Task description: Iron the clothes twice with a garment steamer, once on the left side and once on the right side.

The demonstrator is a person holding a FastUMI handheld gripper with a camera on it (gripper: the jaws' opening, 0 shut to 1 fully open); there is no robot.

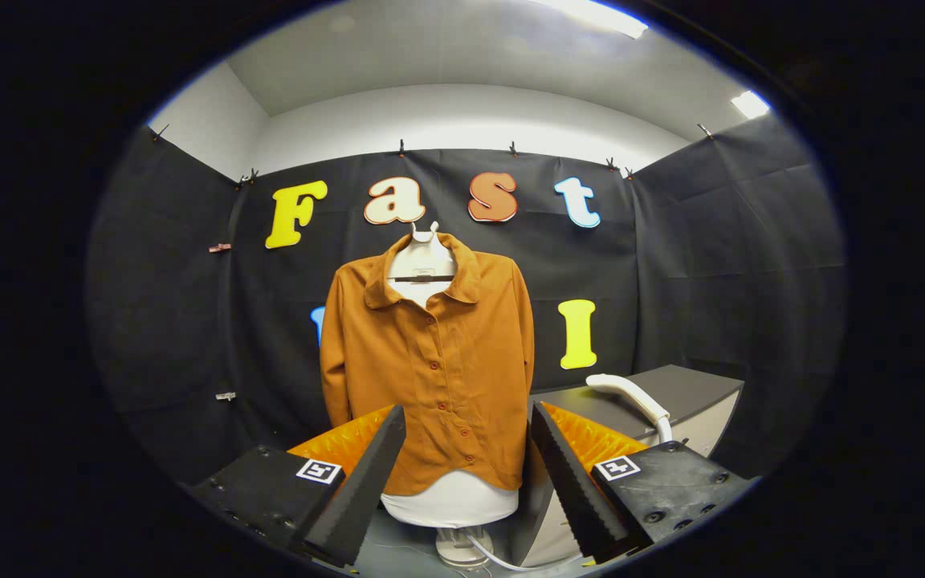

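Hanging on a white mannequin torso [450, 502] straight ahead, the orange button-up shirt [430, 361] shows between and beyond the gripper [466, 417], whose fingers are spread wide and hold nothing. Beyond the right finger, the white garment steamer [631, 395] lies on a grey cabinet [699, 393] beside the shirt.

Gripper-mounted fisheye, level, facing shirt [430, 361], near

Booth wall [189, 321] = black cloth, clipped along top edge, wraps round back + both sides. White wall [462, 120] and ceiling above it. Two ceiling lights [591, 14] on, upper right. Dark-topped table [695, 385] w/ pale side at right, against cloth.
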